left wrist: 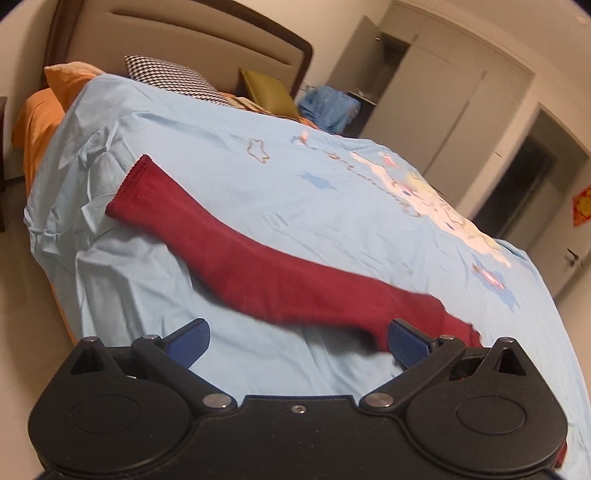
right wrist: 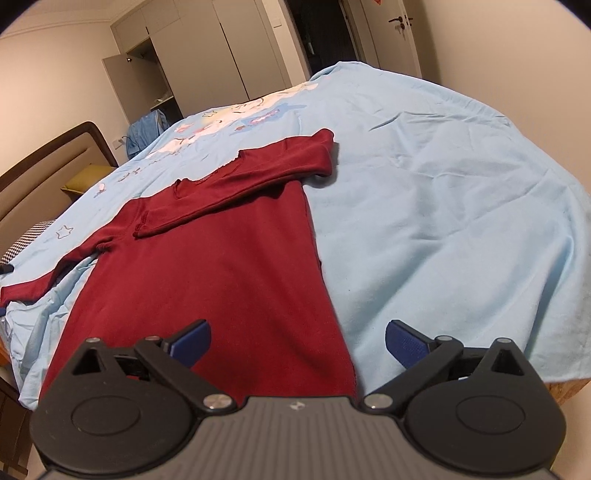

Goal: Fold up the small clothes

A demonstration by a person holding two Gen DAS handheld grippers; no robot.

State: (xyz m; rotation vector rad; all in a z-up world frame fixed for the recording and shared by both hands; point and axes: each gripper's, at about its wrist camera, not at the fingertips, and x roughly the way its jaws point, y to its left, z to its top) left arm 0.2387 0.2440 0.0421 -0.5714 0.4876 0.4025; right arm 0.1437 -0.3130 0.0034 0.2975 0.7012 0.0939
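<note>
Dark red long-sleeved top [right wrist: 207,266] lies flat on the light blue bedsheet [right wrist: 443,206], body spread toward the near edge of the bed. One sleeve [right wrist: 236,184] is already folded across the chest, cuff ending near the middle of the body; the other sleeve [left wrist: 236,258] is not yet folded and stretches out sideways over the sheet toward the bed's side edge, cuff hem at the far end. Left gripper [left wrist: 297,341] has its jaws spread wide with nothing between the pads; it sits just above the shoulder end of that outstretched sleeve, cloth passing just beyond the right blue pad [left wrist: 404,341]. Right gripper [right wrist: 297,341] is also spread wide and empty, hovering over the lower hem area with the garment's side edge running between its fingers. Step in hand looks like the gap between folds: first sleeve done, second one pending. Next move likely calls for the left gripper to reach the far cuff, pinch it and carry it across the body to match the first sleeve. Pillows [left wrist: 173,75] and headboard [left wrist: 192,33] beyond, wardrobe [right wrist: 192,51] in the background.
</note>
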